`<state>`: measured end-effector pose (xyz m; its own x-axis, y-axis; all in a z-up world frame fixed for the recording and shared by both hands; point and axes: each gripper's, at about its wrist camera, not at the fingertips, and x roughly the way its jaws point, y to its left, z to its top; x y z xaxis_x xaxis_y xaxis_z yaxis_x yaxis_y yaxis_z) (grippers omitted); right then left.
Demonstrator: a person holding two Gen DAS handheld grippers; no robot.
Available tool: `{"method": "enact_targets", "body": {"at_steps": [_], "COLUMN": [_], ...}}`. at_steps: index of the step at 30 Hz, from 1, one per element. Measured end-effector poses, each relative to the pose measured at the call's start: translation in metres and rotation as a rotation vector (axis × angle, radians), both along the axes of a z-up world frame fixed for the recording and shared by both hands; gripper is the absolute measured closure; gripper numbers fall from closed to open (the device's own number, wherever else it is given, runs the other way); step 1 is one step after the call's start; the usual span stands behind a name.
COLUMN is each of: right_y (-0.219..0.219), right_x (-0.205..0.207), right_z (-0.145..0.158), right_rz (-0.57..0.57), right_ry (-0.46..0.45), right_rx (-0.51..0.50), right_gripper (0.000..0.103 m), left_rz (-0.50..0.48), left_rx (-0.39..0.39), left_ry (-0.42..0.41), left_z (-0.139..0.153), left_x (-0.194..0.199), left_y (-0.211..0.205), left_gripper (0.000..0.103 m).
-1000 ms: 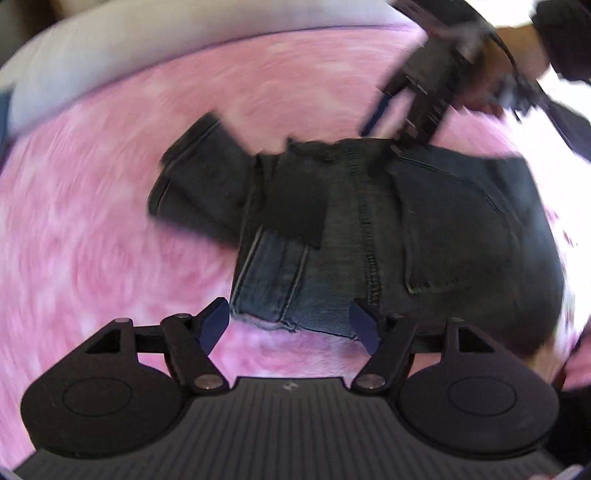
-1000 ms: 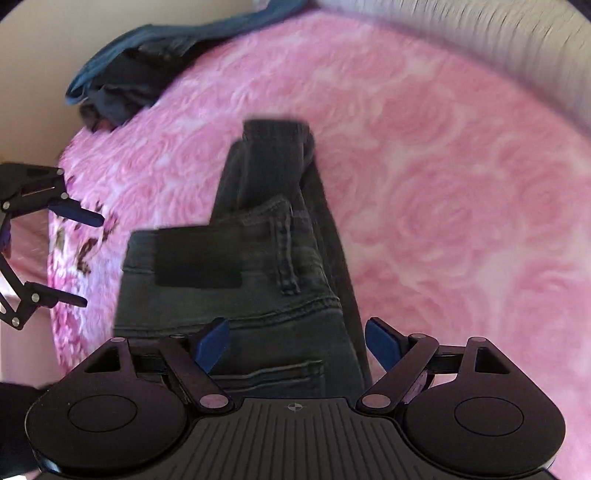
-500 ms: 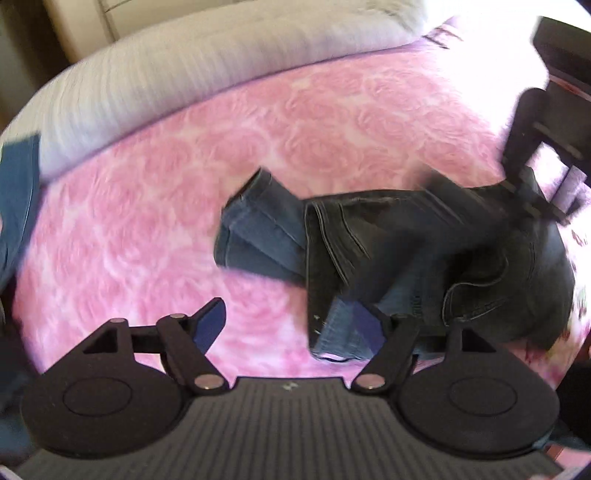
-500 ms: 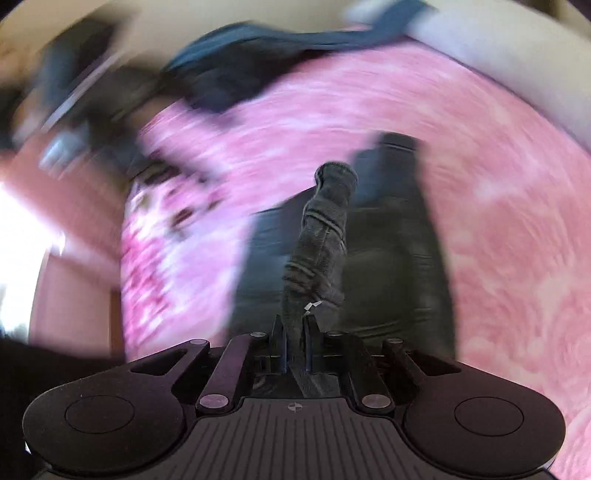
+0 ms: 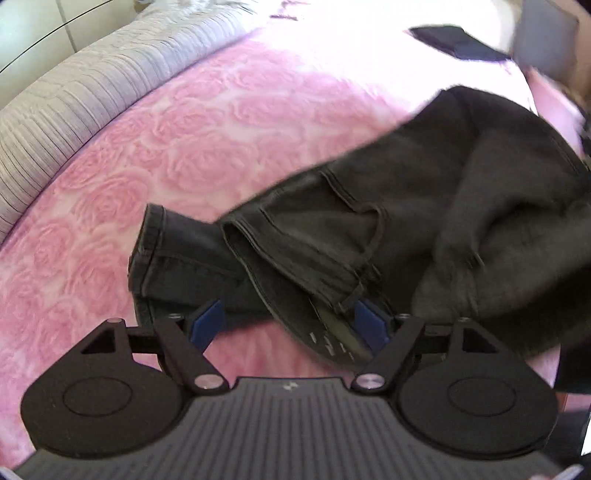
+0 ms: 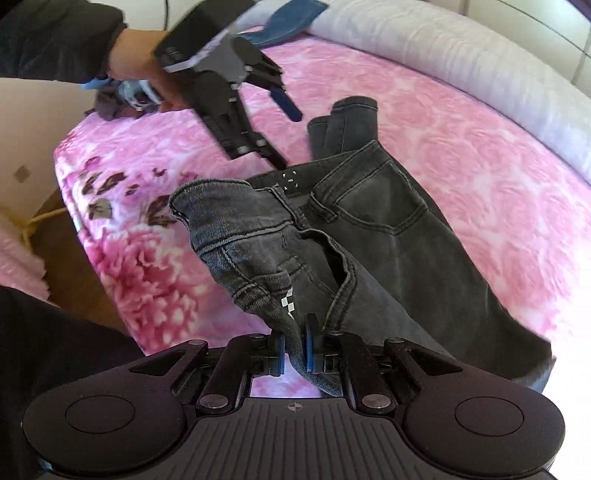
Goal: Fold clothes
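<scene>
Dark grey jeans (image 6: 388, 229) lie partly folded on a pink rose-patterned bedspread (image 6: 461, 155). My right gripper (image 6: 294, 350) is shut on a bunched fold of the jeans by the waistband and holds it raised above the rest. In the left wrist view the jeans (image 5: 369, 206) fill the right half, with the leg hems to the left. My left gripper (image 5: 288, 319) is open, its blue fingertips either side of the waistband edge. From the right wrist the left gripper (image 6: 284, 131) shows in a person's hand, just over the far end of the jeans.
A grey ribbed bolster (image 5: 74, 96) runs along the far side of the bed. A blue garment (image 6: 291, 18) lies at the top by the bolster. The bed's edge (image 6: 74, 192) drops to a wooden floor on the left. A dark item (image 5: 454, 40) lies far right.
My right gripper has shut on the jeans and lifted a fold of them. My left gripper, still open, has come in close to the waistband edge.
</scene>
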<state>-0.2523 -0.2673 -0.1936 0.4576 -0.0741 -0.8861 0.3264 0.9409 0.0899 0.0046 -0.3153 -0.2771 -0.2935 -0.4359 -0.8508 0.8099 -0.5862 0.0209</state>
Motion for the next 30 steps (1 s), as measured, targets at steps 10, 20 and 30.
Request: {"method": "enact_targets", "body": {"at_steps": [10, 20, 30], "right_y": [0.027, 0.041, 0.067], "right_x": [-0.043, -0.094, -0.121], "right_z": [-0.034, -0.088, -0.132], "right_rz": [0.024, 0.168, 0.212], "right_ry": [-0.152, -0.387, -0.441], "right_rx": [-0.136, -0.333, -0.572], "right_gripper": [0.094, 0.094, 0.094], "left_rz": [0.265, 0.318, 0.227], "left_rx": [0.126, -0.129, -0.381], "left_ry": [0.238, 0.225, 0.289], "left_z": [-0.053, -0.049, -0.025], "left_x": [0.004, -0.026, -0.036], "left_y": [-0.030, 0.027, 0.113], "left_gripper": [0.035, 0.095, 0.098]}}
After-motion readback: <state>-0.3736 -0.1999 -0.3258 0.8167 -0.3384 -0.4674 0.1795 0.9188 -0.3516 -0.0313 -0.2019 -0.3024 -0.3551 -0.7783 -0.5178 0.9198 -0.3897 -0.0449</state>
